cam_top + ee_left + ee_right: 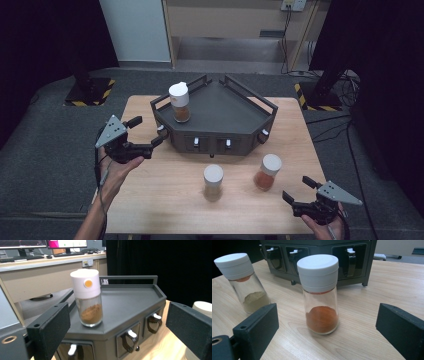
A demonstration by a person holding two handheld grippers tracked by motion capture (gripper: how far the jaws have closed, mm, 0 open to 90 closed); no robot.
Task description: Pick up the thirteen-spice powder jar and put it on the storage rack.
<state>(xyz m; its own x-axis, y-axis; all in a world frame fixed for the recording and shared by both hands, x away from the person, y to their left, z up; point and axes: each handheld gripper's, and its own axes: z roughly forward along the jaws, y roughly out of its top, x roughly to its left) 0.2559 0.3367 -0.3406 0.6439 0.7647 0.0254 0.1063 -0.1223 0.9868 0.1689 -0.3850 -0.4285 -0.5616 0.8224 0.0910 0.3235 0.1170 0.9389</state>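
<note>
A dark grey rack point(225, 107) stands at the back of the wooden table. On its top left corner is a white-capped jar of brown powder point(179, 102). My left gripper point(146, 131) hovers just left of the rack, open and empty. In the left gripper view that brown jar point(87, 300) stands upright ahead, beyond the wide-apart jaws. A jar of orange-red powder point(268, 171) and a jar of pale powder point(213, 182) stand on the table in front of the rack. My right gripper point(299, 189) is open, low beside the orange-red jar point(320, 295), not touching it.
The rack's front faces carry several clip holders point(128, 338) with white tabs, all without jars. A raised rail point(128, 277) runs along the rack's back edges. The pale jar point(244, 282) stands left of the orange-red one in the right gripper view. The table's front edge lies close under both hands.
</note>
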